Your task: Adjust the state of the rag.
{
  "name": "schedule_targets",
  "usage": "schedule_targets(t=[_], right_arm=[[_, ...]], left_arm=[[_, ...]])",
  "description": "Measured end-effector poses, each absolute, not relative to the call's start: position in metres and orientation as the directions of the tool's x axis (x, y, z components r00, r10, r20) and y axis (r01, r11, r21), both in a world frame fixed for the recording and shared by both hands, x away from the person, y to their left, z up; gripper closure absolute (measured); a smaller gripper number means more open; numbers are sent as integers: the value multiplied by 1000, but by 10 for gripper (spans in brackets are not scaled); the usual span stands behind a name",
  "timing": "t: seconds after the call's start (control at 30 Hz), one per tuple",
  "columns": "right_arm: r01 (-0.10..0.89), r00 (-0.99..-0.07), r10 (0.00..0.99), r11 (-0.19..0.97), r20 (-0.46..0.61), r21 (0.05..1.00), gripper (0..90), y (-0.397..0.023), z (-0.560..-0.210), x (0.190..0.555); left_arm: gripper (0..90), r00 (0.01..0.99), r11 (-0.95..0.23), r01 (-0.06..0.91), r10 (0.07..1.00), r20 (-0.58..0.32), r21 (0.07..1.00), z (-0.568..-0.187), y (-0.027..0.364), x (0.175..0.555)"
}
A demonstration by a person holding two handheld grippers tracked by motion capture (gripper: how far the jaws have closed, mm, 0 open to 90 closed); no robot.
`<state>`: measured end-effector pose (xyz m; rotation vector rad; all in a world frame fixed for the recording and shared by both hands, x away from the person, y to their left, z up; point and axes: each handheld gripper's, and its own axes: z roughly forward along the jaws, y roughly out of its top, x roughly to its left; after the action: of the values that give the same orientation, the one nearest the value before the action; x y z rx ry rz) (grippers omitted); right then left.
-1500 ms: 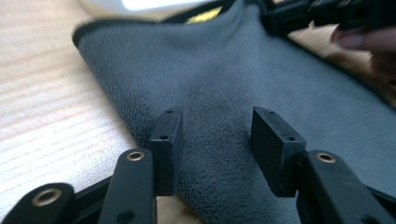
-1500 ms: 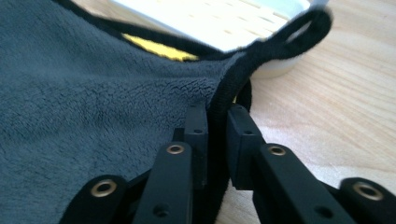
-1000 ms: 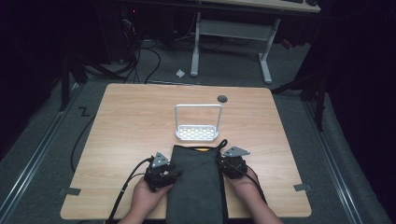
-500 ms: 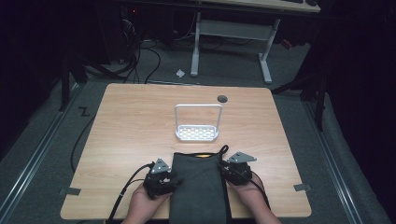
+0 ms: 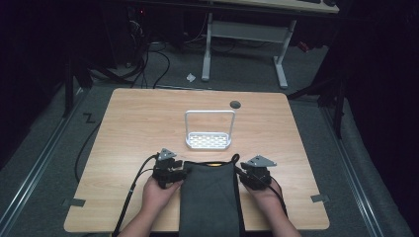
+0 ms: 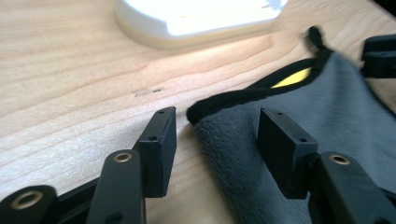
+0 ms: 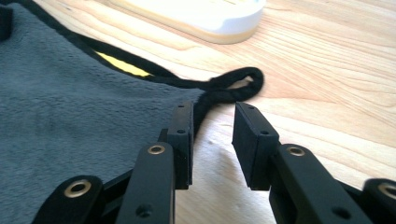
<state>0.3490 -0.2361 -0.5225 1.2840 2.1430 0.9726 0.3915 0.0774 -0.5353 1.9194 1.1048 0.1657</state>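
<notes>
While both grippers sit with jaws apart, gripping nothing, the left gripper (image 5: 169, 170) straddles the cloth's (image 5: 209, 197) far-left corner and the right gripper (image 5: 255, 176) its far-right; the cloth runs lengthwise toward the person, rack (image 5: 209, 140) just beyond

I see a table (image 5: 133, 128) of pale wood with a fine grain and a smooth, satin finish. On it lies a dark grey cloth (image 6: 327, 116), fleecy and matt, edged in black woven trim (image 7: 224, 88), with a yellow lining (image 7: 122, 66) peeking out. My grippers' fingers (image 6: 159, 140) look like matt black plastic with brass-coloured rivets. The white stand (image 5: 208, 140) looks smooth and slightly glossy.
</notes>
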Motion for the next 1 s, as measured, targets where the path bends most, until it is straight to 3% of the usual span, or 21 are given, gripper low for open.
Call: schedule_targets(t=[0.13,0.33,0.43,0.6,0.67,0.77,0.83,1.0], right_arm=[[556,-457,889,309,-26,771,683,-239,-521,348],[533,-463,886,289,-11,795,666,-238,-515,344],[519,-471,882,281,-4,807,660,-235,-509,342],[535,-490,872,282,20,796,593,-221,-505,348],[592,-504,863,317,34,741,465,-214,-512,356],[634,-484,874,309,51,709,378,-212,-522,364],[650,-481,875,310,59,694,364,-212,-525,366],[646,-476,877,302,60,701,364,-211,-527,366]], left_arm=[[506,595,-213,635,748,-294,743,-535,71,399],[735,608,-220,640,732,-309,736,-537,69,405],[778,599,-207,645,734,-319,735,-538,71,404],[779,591,-194,646,739,-323,738,-538,72,403],[774,585,-176,648,738,-337,741,-538,75,402],[713,572,-127,653,730,-375,747,-537,81,401],[643,553,-78,654,727,-406,752,-535,89,397],[556,564,-112,680,711,-419,725,-537,87,391]])
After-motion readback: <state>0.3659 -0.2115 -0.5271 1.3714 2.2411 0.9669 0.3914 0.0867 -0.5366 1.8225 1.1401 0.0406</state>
